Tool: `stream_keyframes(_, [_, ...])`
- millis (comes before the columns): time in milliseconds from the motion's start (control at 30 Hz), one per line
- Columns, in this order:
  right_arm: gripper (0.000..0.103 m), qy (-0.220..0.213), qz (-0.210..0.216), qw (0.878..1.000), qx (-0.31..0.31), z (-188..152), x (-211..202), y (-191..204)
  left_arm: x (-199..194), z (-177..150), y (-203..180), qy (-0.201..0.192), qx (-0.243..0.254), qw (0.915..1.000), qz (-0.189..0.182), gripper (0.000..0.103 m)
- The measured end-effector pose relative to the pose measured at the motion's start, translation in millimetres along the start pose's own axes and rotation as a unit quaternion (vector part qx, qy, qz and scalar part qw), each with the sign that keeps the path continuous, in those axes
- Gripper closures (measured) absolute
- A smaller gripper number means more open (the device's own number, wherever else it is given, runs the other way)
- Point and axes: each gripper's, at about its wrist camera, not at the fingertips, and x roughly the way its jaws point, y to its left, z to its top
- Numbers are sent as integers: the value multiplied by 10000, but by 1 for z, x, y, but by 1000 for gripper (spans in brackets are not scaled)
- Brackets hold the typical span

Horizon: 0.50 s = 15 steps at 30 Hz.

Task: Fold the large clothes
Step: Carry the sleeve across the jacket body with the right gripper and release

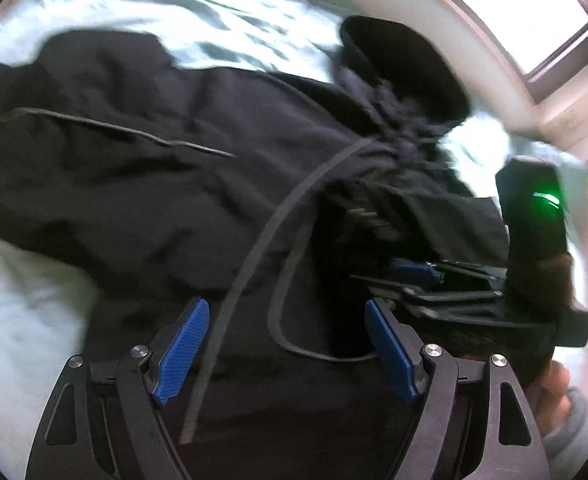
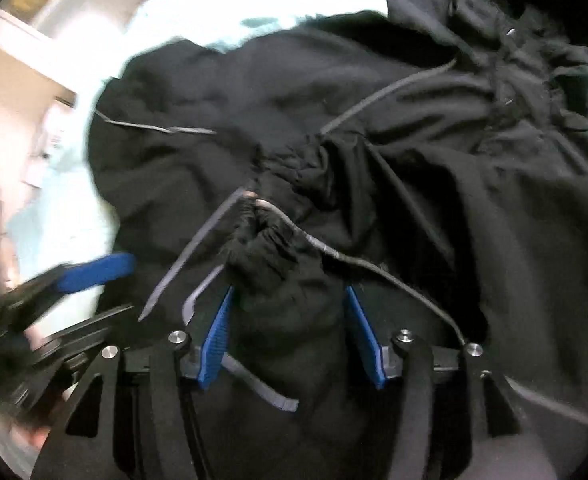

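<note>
1. Fingers, left gripper (image 1: 286, 340): we log blue pads spread wide, nothing pinched, black cloth and a grey drawstring (image 1: 254, 248) lying under the gap.
2. Fingers, right gripper (image 2: 288, 336): we log them parted, a bunched fold of cloth between them, pads not pressing it.
3. Black garment (image 1: 134, 160): we find it spread rumpled across the pale bed (image 1: 22, 304), its hood (image 1: 398, 64) toward the far edge.
4. Blur softens both views.

2 wrist views, close, angled down; both share black garment (image 1: 174, 160).
</note>
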Motion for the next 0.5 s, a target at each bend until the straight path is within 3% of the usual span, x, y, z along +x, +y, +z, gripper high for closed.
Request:
stream_keyframes(133, [43, -291, -259, 9990, 240, -32, -51, -18, 17, 8, -8, 79, -78, 9975, -692, 22])
stream_keyframes(233, [43, -339, -522, 9968, 494, -57, -77, -40, 31, 17, -14, 165, -202, 9948, -984, 22])
stream_keyframes(300, [43, -308, -557, 9950, 769, -76, -90, -56, 47, 24, -17, 265, -309, 9946, -952, 22])
stream_keyframes(367, [43, -264, -647, 9935, 895, -89, -95, -66, 68, 31, -19, 405, -408, 9971, -496, 23])
stream_keyframes(467, [43, -384, -1165, 9892, 798, -94, -102, -66, 76, 36, -25, 431, -226, 9984, -276, 86])
stream_keyframes(500, [43, -455, -1276, 9877, 774, -91, -102, -64, 69, 41, -27, 333, -178, 9990, -246, 86])
